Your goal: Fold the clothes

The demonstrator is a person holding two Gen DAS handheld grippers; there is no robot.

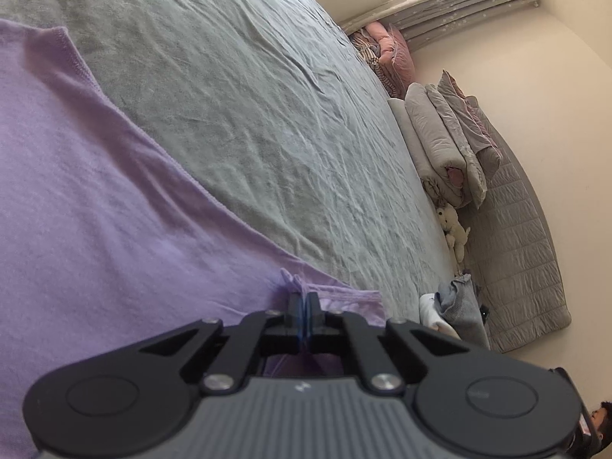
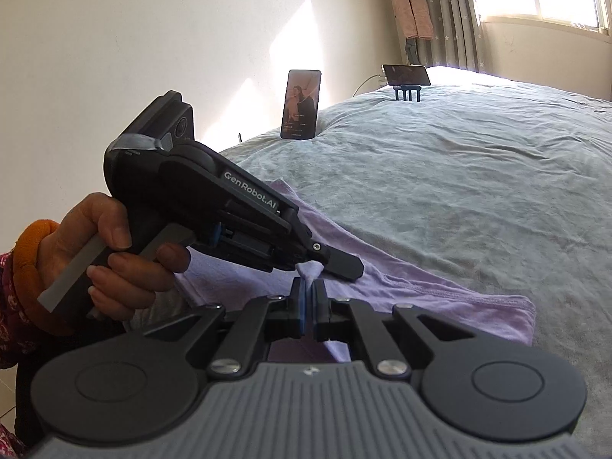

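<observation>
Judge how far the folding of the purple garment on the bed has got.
Done: the purple garment lies spread on the grey bedspread. In hand: both the left gripper and right gripper have their jaws pinched on its fabric. Left: no finished fold shows yet.

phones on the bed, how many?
2. One phone stands upright at the bed's far left edge by the wall; the other phone sits sideways on a stand farther back, near the window. Others may be out of view.

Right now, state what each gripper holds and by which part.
Both hold the purple garment: the left gripper and the right gripper each pinch a bunched bit of its near edge.
</observation>
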